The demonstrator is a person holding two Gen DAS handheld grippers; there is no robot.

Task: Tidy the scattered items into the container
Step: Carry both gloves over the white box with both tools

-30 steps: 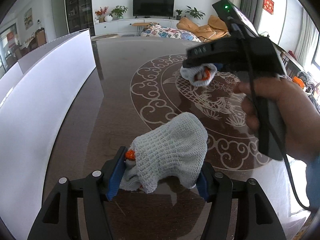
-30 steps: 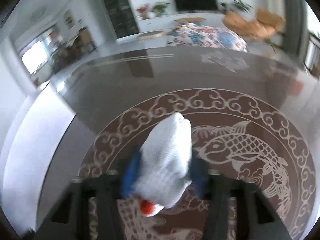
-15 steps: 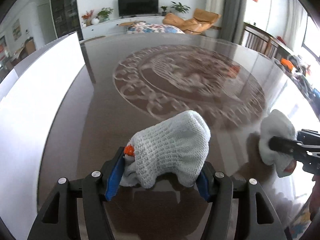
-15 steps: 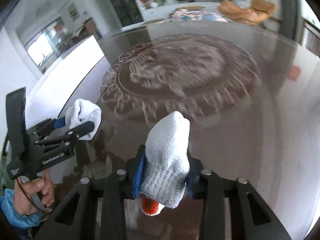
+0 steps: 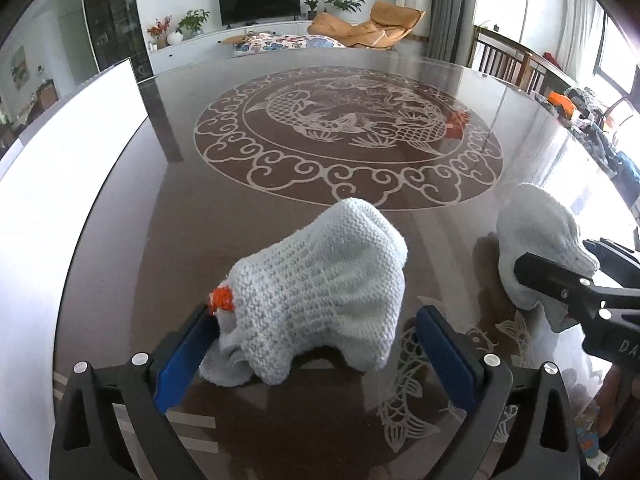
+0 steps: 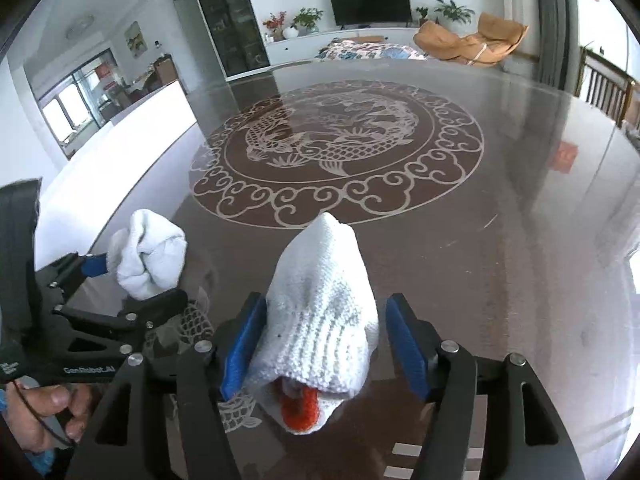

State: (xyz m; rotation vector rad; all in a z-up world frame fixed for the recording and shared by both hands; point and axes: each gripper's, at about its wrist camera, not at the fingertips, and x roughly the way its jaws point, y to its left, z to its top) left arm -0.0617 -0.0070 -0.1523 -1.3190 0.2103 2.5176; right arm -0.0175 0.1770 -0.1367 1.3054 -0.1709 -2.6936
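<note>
A white container wall (image 5: 60, 184) runs along the left edge of the glossy dark table (image 5: 248, 232) with its carp medallion. The left gripper (image 5: 316, 344) has its blue-padded jaws opening, a rolled white knit glove with an orange cuff (image 5: 320, 300) lying loose between them on the tabletop. Just to its right, the right gripper (image 6: 324, 344) is likewise opening around a second white knit glove (image 6: 324, 312) resting on the table.
</note>
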